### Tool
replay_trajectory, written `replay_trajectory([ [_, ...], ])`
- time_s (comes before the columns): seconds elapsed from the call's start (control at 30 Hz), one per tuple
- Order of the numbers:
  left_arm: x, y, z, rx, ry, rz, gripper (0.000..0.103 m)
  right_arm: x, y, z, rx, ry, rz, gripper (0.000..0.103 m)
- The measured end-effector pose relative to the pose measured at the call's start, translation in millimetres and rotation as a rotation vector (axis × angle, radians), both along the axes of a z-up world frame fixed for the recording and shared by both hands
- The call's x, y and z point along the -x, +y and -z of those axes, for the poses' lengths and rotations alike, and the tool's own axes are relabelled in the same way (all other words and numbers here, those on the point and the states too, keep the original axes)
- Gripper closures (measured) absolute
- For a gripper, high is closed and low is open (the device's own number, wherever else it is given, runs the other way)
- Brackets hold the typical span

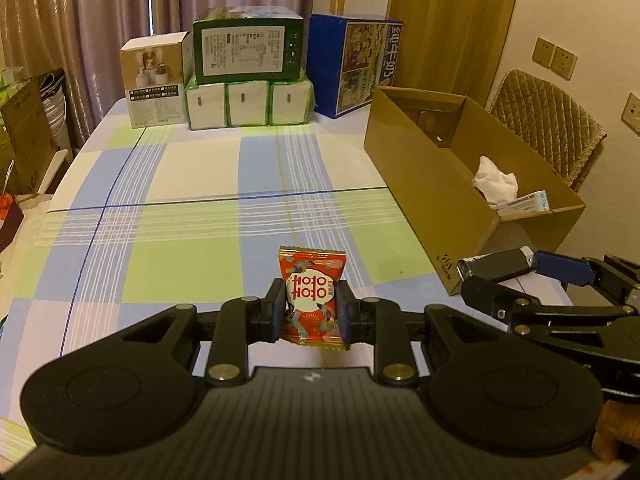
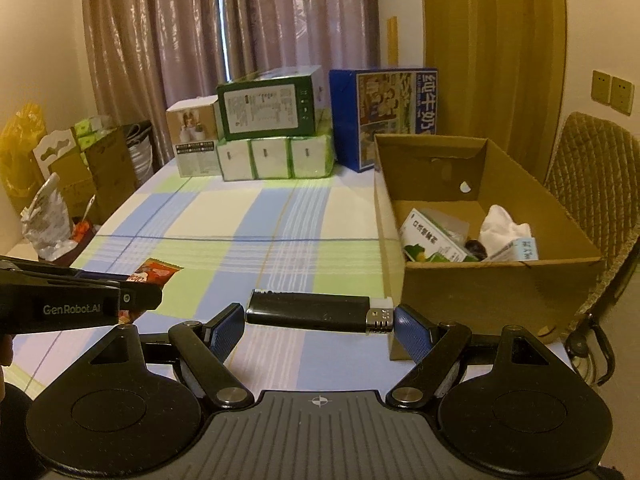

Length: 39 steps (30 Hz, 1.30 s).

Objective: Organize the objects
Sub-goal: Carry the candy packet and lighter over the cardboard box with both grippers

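Red snack packet [image 1: 313,298] with white emblem at lower centre, glossy black lighter [image 2: 308,312] with white-and-chrome end, blue-green-white plaid tablecloth [image 1: 192,216], plain brown cardboard box [image 1: 424,184] at right, blue carton [image 1: 352,64] upper centre, blue-padded fingers [image 2: 226,330].

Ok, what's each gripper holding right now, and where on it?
Left gripper: red candy packet, pinched across its lower middle. Right gripper: black lighter, held lengthwise by its two ends.

2 forward wrist views, shared table [image 1: 180,200]
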State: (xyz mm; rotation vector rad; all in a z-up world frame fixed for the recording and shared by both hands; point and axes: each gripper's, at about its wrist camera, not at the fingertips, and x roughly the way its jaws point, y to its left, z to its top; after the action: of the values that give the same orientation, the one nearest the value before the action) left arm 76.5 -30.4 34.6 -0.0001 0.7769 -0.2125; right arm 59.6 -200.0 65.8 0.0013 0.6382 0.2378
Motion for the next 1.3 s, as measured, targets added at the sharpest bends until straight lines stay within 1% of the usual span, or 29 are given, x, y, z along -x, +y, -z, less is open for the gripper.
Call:
replay_trajectory([
  [0.37,4.0,-12.6,-8.8,-0.006,-0.009,0.013,0.082,6.0,-15.3,-7.8,-0.009,-0.010,0.027,0.025],
  [0.6,4.7,-27.0,-11.8,0.008,-0.001,0.030,0.082,8.9,-31.7,-15.5,-0.011,-0.010,0.064,0.025],
  [0.77,4.8,-50.4,-16.6,0.027,0.004,0.073,0.082,8.2,-54.3,-26.1,-0.005,-0.014,0.116,0.025],
  [0.93,-1.3,-81.9,-23.5,0.054,0.005,0.136,0.082,6.3,-84.2,-40.7,0.002,-0.018,0.160,0.025],
  [1.17,-18.0,-127.2,-34.1,0.075,-0.001,0.201,0.082,-5.4,-123.4,-55.5,0.042,-0.047,0.184,0.025],
  [1.3,-33.4,-148.3,-38.7,0.080,-0.003,0.222,0.082,-19.9,-140.8,-60.5,0.040,-0.050,0.184,0.025],
])
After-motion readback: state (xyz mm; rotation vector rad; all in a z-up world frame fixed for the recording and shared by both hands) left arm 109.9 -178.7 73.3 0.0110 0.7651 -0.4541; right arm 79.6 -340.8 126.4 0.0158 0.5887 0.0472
